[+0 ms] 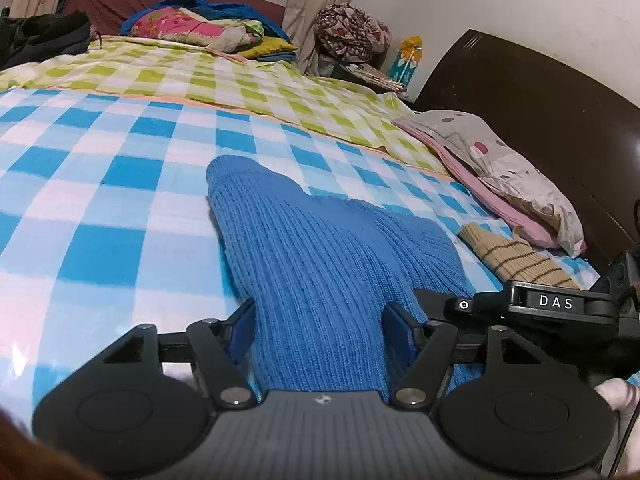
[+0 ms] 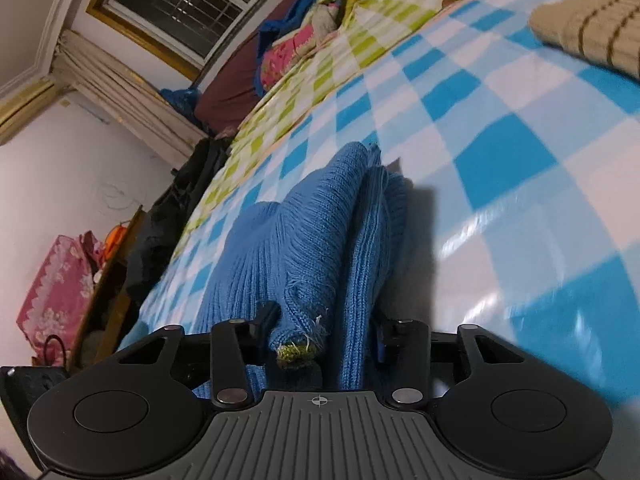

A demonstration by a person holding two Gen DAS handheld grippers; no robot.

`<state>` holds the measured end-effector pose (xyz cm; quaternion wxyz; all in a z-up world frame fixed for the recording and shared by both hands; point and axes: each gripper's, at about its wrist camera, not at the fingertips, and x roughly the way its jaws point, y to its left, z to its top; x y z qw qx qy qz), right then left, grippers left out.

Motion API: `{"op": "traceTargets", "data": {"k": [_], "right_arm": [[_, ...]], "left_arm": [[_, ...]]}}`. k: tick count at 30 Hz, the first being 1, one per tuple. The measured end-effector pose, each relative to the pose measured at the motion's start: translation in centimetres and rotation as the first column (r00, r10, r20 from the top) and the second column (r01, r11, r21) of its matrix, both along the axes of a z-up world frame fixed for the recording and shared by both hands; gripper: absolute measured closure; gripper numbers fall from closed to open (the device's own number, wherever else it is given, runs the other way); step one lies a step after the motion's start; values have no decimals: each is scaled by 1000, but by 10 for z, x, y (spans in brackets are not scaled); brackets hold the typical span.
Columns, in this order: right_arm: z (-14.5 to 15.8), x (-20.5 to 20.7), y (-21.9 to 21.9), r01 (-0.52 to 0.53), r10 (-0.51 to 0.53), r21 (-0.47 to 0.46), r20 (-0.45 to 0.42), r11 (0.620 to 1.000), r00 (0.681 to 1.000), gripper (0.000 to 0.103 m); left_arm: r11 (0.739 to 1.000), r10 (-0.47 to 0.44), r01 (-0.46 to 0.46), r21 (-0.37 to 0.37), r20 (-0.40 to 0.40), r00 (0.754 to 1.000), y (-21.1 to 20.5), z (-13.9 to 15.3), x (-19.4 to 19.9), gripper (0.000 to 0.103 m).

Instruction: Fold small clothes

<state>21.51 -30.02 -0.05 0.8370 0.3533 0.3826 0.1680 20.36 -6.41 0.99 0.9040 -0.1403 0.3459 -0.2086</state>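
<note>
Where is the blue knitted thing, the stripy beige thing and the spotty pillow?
blue knitted garment [image 1: 320, 248]: left wrist view, middle of its ribbed knit.
striped beige garment [image 1: 520, 260]: left wrist view, its brown-striped part.
spotted pillow [image 1: 500, 152]: left wrist view, its top face.

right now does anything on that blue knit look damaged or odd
Yes: in the right wrist view the blue knit garment has a frayed end near the right gripper, with loose white threads and yellow-green yarn showing.

Striped beige knit [image 2: 592, 32] cut by edge
</note>
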Motion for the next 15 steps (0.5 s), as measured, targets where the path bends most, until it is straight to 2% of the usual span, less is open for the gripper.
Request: {"op": "traceTargets", "data": {"k": [7,9,12,15], "right_arm": [[5,-57,25,-82,81,-30,-42,996,996,61],[5,-74,31,-87,85,-45,-48,995,995,58],[12,-91,35,-60,57,-100,-38,993,998,56],[29,-101,33,4,-2,-177,8,984,1000,56]], "left_arm": [[997,-50,50,65,-15,999,20,4,-70,35],[995,-56,57,77,-22,998,26,3,-89,35],[994,-41,42,100,-6,999,29,6,-104,35],[992,-12,6,129,51,999,32,17,-109,35]]}}
